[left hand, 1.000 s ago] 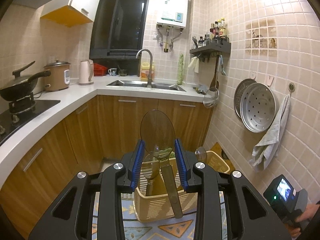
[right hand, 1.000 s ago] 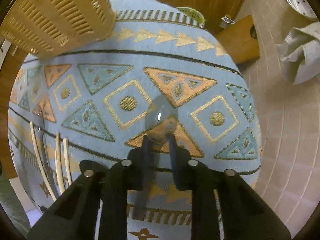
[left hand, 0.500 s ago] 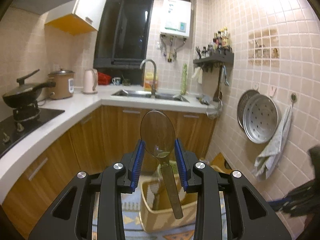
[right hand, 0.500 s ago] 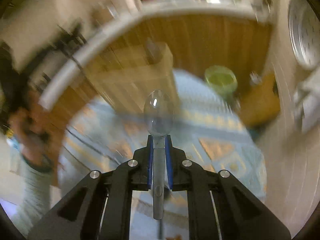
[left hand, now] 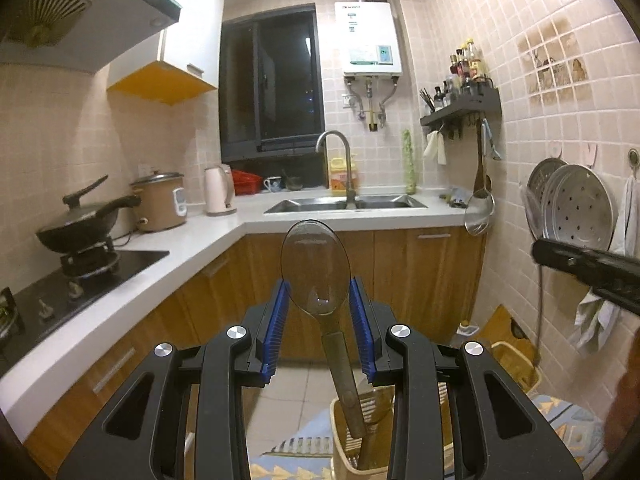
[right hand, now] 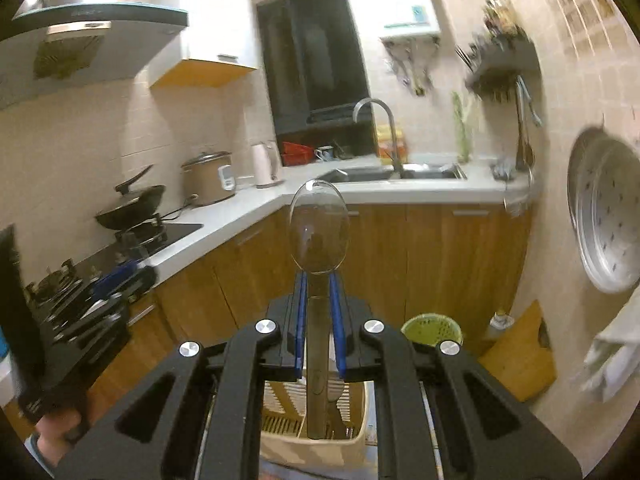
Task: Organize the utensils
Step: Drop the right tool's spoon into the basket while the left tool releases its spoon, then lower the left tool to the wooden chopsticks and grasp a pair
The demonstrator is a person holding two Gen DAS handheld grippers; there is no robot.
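Observation:
My left gripper (left hand: 316,300) is shut on the bowl of a clear brownish plastic spoon (left hand: 315,264), held upright; its handle slants down toward a beige slatted utensil basket (left hand: 346,436) on the floor below. My right gripper (right hand: 318,292) is shut on the handle of a second clear plastic spoon (right hand: 318,232), bowl up, directly above the same basket (right hand: 320,440). The right gripper body shows at the right edge of the left wrist view (left hand: 588,268); the left gripper shows at the left edge of the right wrist view (right hand: 80,312).
A patterned blue rug (left hand: 568,424) lies under the basket. Wooden cabinets (left hand: 420,280) and a white counter (left hand: 120,280) with a stove, wok (left hand: 80,228) and sink (left hand: 344,204) run along the left and back. A green basket (right hand: 432,330) and steamer trays (right hand: 604,224) are on the right.
My right gripper closed on a spoon on the rug, lifted it and swung up to face the kitchen above the basket. My left gripper tilted upward with its spoon.

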